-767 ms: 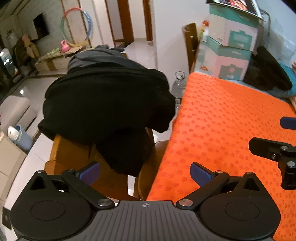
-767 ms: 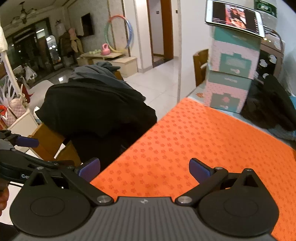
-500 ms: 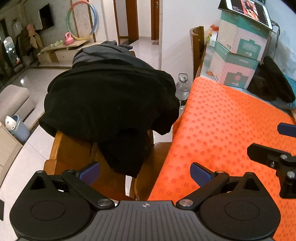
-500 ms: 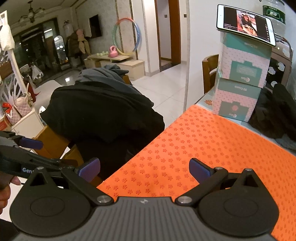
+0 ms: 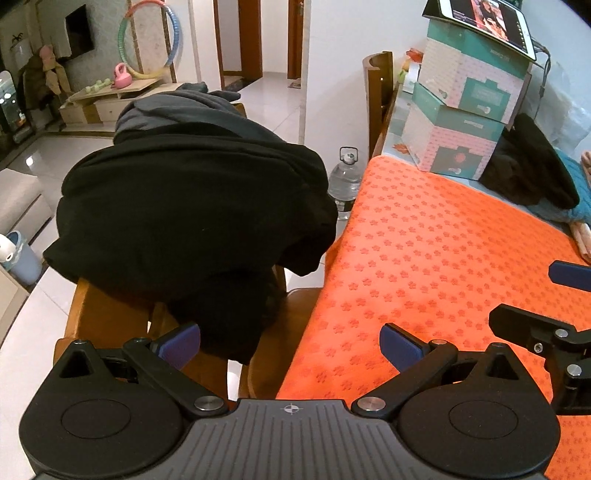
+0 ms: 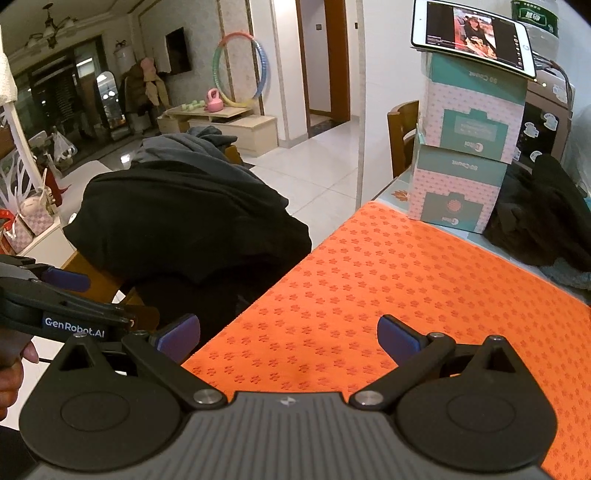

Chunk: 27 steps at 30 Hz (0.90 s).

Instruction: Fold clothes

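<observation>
A heap of black clothes [image 5: 192, 218] [image 6: 184, 221] with a grey garment [image 5: 177, 110] on top is draped over a wooden chair [image 5: 107, 317] left of the table. The table carries an orange flower-patterned cloth [image 5: 436, 266] [image 6: 388, 280]. My left gripper [image 5: 290, 341] is open and holds nothing, hovering over the table's left edge just short of the heap. My right gripper [image 6: 288, 332] is also open and holds nothing, above the cloth's near corner. Each gripper shows at the edge of the other's view.
Two stacked pink-and-teal boxes [image 6: 465, 155] with a tablet [image 6: 472, 33] on top stand at the table's far end. More dark clothing [image 5: 528, 166] lies beside them at the back right. A water bottle [image 5: 345, 181] stands on the floor by a second chair [image 5: 376, 96].
Both grippers have risen and tilted slightly, so the table and clothes heap sit lower in view. Jaws stay open as before.
</observation>
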Motion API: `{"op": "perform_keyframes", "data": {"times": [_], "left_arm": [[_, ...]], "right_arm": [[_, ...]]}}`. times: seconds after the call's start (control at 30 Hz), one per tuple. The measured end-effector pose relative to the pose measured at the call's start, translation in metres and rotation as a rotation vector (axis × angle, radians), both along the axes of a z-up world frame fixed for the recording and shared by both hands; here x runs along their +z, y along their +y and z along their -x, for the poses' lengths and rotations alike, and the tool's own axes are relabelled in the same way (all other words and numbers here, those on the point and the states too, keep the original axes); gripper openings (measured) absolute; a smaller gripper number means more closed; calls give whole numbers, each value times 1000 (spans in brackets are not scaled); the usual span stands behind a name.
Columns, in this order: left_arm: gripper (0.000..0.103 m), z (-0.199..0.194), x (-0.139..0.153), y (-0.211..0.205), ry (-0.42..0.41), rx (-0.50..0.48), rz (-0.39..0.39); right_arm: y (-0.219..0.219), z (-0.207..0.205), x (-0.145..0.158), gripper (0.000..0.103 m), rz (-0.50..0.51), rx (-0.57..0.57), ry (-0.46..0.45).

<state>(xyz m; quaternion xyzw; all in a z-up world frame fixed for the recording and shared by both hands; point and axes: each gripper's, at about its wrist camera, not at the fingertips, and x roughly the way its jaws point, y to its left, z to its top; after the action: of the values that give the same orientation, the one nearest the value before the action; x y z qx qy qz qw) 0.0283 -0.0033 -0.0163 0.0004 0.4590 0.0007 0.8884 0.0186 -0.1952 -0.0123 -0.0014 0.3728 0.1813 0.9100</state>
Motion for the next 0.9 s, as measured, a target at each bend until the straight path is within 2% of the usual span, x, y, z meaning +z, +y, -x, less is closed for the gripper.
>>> {"op": "perform_keyframes", "data": {"times": [0.9], "left_arm": [[103,-9,-6,1,20,12,10]], "right_arm": [[-1,-7,-4,103,-2,1,14]]}}
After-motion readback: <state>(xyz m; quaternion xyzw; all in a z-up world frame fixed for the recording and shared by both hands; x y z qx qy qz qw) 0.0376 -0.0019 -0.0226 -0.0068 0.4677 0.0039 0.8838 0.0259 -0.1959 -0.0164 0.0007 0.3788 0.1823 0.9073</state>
